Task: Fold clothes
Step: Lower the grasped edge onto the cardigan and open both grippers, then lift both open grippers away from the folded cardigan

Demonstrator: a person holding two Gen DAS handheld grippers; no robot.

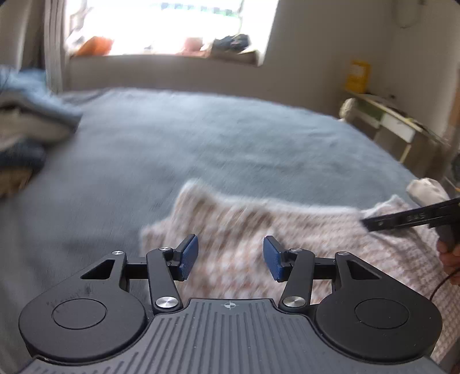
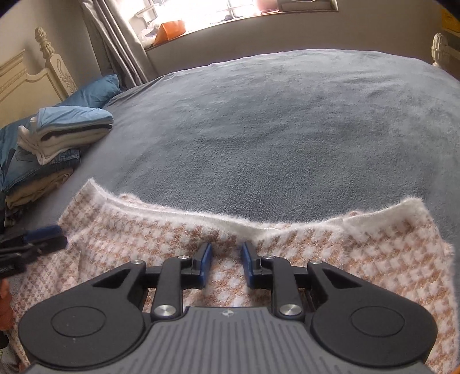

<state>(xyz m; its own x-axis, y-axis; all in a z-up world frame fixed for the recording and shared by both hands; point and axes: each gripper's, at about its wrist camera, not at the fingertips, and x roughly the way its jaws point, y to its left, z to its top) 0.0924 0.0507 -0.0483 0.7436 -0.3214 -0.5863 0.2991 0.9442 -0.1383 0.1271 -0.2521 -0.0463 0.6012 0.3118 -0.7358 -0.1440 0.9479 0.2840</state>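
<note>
A grey-blue fleece blanket (image 2: 258, 120) covers the bed, with a window (image 1: 172, 26) at twelve o'clock. A stack of folded clothes (image 2: 54, 138) sits at nine o'clock. The checked sweater (image 2: 330, 259) lies flat at six o'clock. Left gripper (image 1: 231, 259) and right gripper (image 2: 227, 266) hover over it, jaws parted, grasping nothing.

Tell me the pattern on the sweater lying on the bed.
Tan-and-white houndstooth check on the sweater, with fuzzy white trim; clearest in the right wrist view.
</note>
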